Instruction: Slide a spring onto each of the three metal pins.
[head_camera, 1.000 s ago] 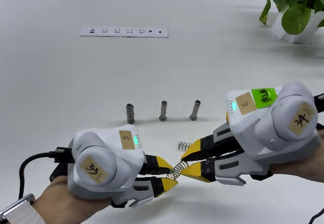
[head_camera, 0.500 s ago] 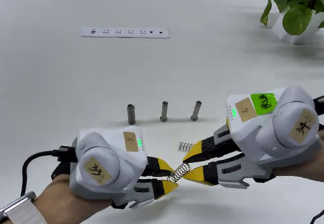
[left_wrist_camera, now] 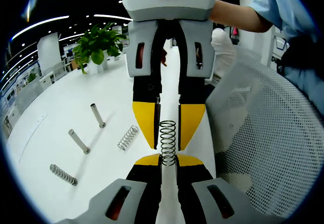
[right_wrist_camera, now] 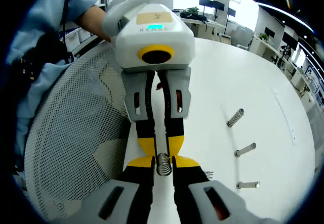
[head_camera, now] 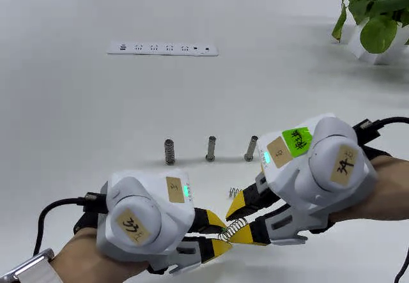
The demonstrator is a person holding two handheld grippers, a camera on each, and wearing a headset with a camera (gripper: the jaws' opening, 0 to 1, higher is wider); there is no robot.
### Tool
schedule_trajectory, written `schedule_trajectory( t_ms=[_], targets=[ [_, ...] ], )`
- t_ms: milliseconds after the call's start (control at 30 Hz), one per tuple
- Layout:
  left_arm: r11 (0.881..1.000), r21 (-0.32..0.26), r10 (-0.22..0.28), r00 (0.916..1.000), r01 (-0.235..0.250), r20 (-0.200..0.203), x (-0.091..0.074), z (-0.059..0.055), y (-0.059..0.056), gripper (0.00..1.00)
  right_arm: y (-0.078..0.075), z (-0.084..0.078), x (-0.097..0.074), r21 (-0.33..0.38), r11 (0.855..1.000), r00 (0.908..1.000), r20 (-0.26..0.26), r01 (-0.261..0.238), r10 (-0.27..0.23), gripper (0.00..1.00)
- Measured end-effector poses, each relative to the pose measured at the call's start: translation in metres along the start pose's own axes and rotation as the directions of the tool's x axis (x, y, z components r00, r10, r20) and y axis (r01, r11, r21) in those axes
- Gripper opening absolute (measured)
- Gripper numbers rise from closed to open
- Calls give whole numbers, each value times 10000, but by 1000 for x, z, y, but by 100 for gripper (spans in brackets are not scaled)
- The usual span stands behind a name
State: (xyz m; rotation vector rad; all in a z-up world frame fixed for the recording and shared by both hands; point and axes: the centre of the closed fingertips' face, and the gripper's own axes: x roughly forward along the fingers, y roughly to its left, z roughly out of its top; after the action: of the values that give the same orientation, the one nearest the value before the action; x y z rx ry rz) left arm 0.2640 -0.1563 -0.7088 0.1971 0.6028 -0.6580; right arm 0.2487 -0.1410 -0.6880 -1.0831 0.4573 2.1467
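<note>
- so, the left gripper (head_camera: 220,233) sits low and near the person, its yellow-tipped jaws pinched together on one end of the held spring (head_camera: 233,227)
- the right gripper (head_camera: 241,222) faces it tip to tip, and its jaws are drawn in snug against both sides of that same spring's other end, so both tools have a grip on it
- in the left gripper view the held spring stands straight up out of that gripper's own closed tips, with the right gripper's yellow fingers (left_wrist_camera: 147,125) flanking its top half
- in the right gripper view you're looking at it nearly end-on, a small coil between the tips
- it's up off the white table (head_camera: 96,117), in front of the pin row and nearer the person
- the three pins stand in a row further back: the left pin (head_camera: 169,152) already has a spring around it, while the middle pin (head_camera: 211,149) and right pin (head_camera: 250,149) are bare metal
- a loose spring (head_camera: 234,191) lies flat on the table between the right pin and the grippers, touching neither
- further back there's a white power strip (head_camera: 163,48) lying flat, and a leafy plant (head_camera: 377,15) in the far right corner
- a black cable (head_camera: 57,206) runs off the back of the left gripper
</note>
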Motion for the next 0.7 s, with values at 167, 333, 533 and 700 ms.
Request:
schedule_trajectory(
  t_ms=[167, 333, 533, 700],
  targets=[
    [10000, -29, 43, 9999, -42, 111, 0, 3, 1, 10, 1, 0, 1, -109, 9997, 9997, -128, -195, 194, 14],
    [10000, 11, 73, 9998, -73, 178, -1, 4, 1, 10, 1, 0, 2, -226, 9993, 9992, -277, -300, 294, 14],
    [10000, 20, 73, 9998, -74, 191, -1, 4, 0, 10, 2, -1, 3, -279, 9988, 9983, -444, -393, 380, 13],
    [10000, 25, 94, 9997, -94, 222, -2, 4, 1, 10, 3, -2, 2, -271, 9987, 9979, -501, -422, 408, 13]
  ],
)
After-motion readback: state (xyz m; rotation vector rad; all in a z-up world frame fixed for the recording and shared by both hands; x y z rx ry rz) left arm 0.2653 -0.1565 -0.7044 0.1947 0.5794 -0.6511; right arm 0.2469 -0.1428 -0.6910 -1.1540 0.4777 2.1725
